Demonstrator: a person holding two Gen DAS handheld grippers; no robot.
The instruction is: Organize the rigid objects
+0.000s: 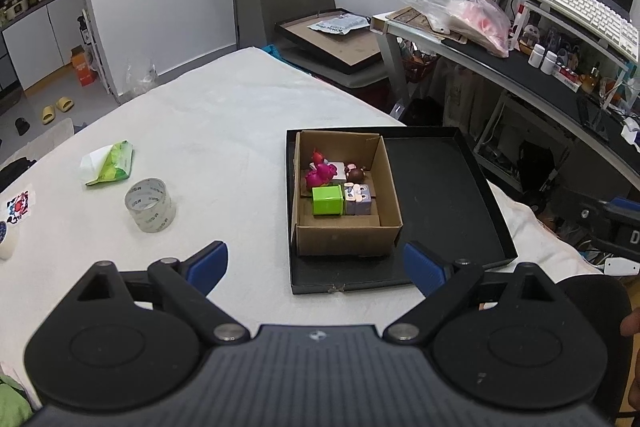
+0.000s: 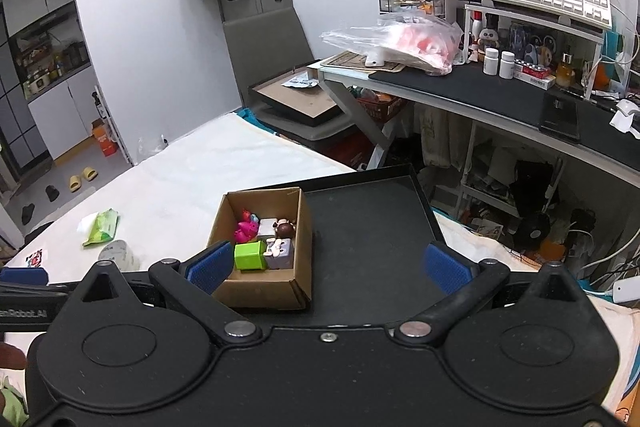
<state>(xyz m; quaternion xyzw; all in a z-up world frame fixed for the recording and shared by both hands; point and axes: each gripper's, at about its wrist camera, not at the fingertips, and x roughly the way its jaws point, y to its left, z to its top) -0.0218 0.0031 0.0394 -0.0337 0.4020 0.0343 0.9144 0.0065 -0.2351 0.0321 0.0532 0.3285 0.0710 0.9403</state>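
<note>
I see an open brown cardboard box (image 1: 347, 239) standing upright against the left wall of a shallow black tray (image 1: 440, 187), which lies at the right edge of the white-covered tabletop (image 1: 224, 115). Packed in the box's left half are a bright green cube (image 1: 327, 200) at the near side, a grey-lilac block with a face (image 1: 359, 200) touching its right side, and behind them a pink figure (image 1: 320, 174), a white block (image 1: 338, 169) and a small brown round-headed figure (image 1: 355, 174). The tray's right half is bare.
</note>
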